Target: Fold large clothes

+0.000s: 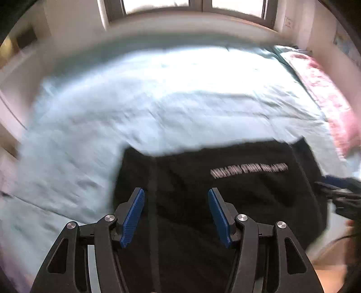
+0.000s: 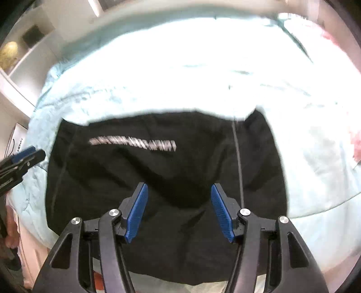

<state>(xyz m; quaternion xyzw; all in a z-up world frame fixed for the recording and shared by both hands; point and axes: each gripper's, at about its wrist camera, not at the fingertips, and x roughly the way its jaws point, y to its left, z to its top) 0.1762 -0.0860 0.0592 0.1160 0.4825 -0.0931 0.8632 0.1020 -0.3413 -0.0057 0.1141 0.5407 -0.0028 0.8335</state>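
A black garment (image 1: 225,198) with a white line of print lies in a roughly rectangular fold on the near part of a light blue bed; it also shows in the right wrist view (image 2: 162,162). My left gripper (image 1: 176,193) is open and empty above the garment's left part. My right gripper (image 2: 179,188) is open and empty above the garment's near middle. The right gripper shows at the right edge of the left wrist view (image 1: 338,191). The left gripper shows at the left edge of the right wrist view (image 2: 24,157). Both views are motion-blurred.
The light blue bedcover (image 1: 158,101) spreads far beyond the garment, also in the right wrist view (image 2: 180,67). A pink pillow (image 1: 327,94) lies at the bed's right end. A window (image 1: 191,4) is behind the bed. Shelves (image 2: 20,51) stand at the left.
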